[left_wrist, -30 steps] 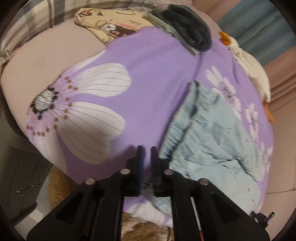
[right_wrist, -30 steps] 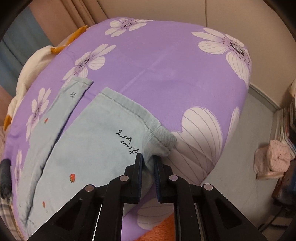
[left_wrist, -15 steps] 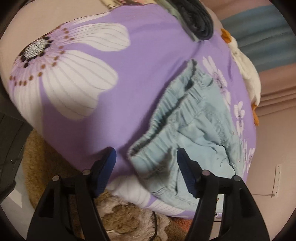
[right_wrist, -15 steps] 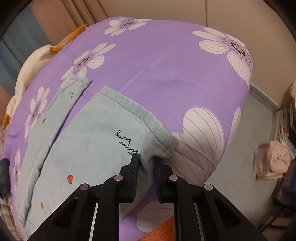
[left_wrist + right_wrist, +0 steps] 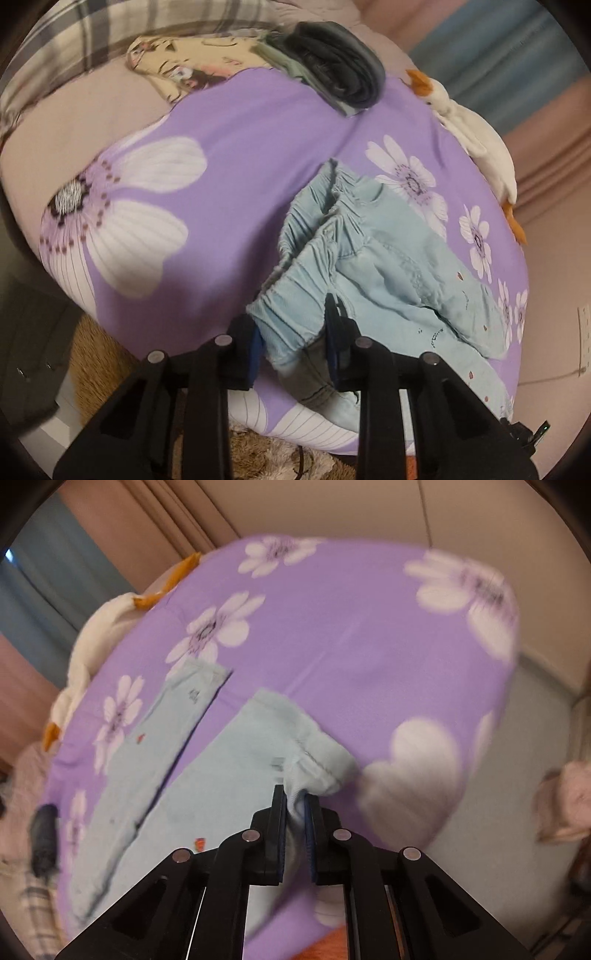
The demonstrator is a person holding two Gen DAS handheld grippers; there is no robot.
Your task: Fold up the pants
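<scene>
Pale blue pants with an elastic gathered waistband lie crumpled, centre-right in the left view; their two legs stretch across lower left

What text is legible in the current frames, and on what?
None can be read.
Dark script on the near leg of the light blue denim pants: motion-blurred in the right wrist view, unreadable.
Small dark mark near the far leg's hem: too blurred.
Cartoon-print cream fabric in the left wrist view: no lettering can be made out.
</scene>
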